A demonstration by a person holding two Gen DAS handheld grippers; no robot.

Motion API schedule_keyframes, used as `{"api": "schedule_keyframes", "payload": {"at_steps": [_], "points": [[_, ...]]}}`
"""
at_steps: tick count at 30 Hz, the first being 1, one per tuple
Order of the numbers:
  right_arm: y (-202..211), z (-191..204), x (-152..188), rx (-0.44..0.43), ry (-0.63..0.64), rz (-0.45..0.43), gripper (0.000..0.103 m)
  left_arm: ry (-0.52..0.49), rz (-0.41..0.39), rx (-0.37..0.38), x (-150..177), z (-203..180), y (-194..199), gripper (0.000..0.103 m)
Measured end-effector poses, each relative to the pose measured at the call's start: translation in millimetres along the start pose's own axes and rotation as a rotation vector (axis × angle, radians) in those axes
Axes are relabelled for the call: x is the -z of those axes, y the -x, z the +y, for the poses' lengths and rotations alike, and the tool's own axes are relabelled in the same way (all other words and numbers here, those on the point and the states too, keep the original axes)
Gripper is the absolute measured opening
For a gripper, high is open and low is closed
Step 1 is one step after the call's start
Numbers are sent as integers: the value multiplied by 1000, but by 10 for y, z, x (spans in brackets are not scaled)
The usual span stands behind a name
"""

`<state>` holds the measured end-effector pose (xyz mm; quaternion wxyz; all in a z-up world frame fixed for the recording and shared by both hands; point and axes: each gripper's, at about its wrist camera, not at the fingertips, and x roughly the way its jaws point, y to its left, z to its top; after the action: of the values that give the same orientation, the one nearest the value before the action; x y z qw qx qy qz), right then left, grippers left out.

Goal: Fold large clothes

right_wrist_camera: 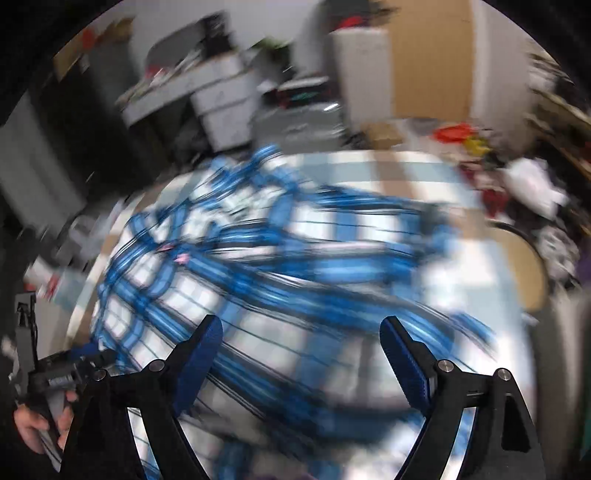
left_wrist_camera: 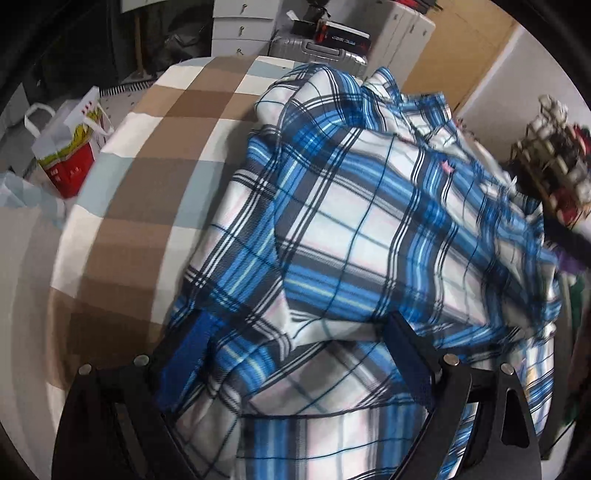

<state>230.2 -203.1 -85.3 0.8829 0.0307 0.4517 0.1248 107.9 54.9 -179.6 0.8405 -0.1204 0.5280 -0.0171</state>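
Observation:
A large blue, white and black plaid shirt (left_wrist_camera: 369, 221) lies rumpled on a bed cover of brown, white and pale blue checks (left_wrist_camera: 155, 155). My left gripper (left_wrist_camera: 297, 321) points down at the shirt's near part. Its jaws stand wide, and a bulge of fabric rises between its blue pads (left_wrist_camera: 184, 354). The right wrist view is blurred. There the shirt (right_wrist_camera: 258, 280) spreads across the cover, and my right gripper (right_wrist_camera: 301, 323) hovers over it, open, with nothing gripped. A hand (right_wrist_camera: 33, 424) holds the left gripper's handle at the lower left of that view.
A red and white paper bag (left_wrist_camera: 70, 147) stands left of the bed. A silver suitcase (left_wrist_camera: 321, 51) and white drawers (left_wrist_camera: 240, 29) stand behind it. Mixed clothes (right_wrist_camera: 528, 192) are piled at the right, by a round wooden edge (right_wrist_camera: 535, 266).

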Motion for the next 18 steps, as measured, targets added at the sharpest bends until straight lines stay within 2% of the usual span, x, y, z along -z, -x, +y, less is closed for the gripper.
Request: {"api": "schedule_keyframes", "payload": {"at_steps": [3,4,7,9,11,12,14,16,18], "points": [[-435,329,-280,-42,95,70,87,-57,-9,-25,45,-21,1,91],[-630,490,-364,-51,162,112,87,-76,-10,-39,57,-34,-5,91],[-1017,818,-425,-14,297,170,86,-144,-6,-99,89,-91,-33,91],[-1218,948,-414,11,362,220,83,-137,-11,-94,77,-65,-26,91],[-1318,1011,-423,37,402,231,44,-100,-15,-83,45,24,-8,91],[-1335,1049,-449,41,415,237,9,-79,-15,-83,22,57,-2,91],[-1264,1084,-504,29,413,181,5,-33,-14,-57,-26,112,9,91],[-1108,1109,-563,14,411,82,5,-5,-15,-60,-49,125,30,91],[-1132,1096,-564,18,378,51,5,2,-37,-159,-73,106,64,91]]}}
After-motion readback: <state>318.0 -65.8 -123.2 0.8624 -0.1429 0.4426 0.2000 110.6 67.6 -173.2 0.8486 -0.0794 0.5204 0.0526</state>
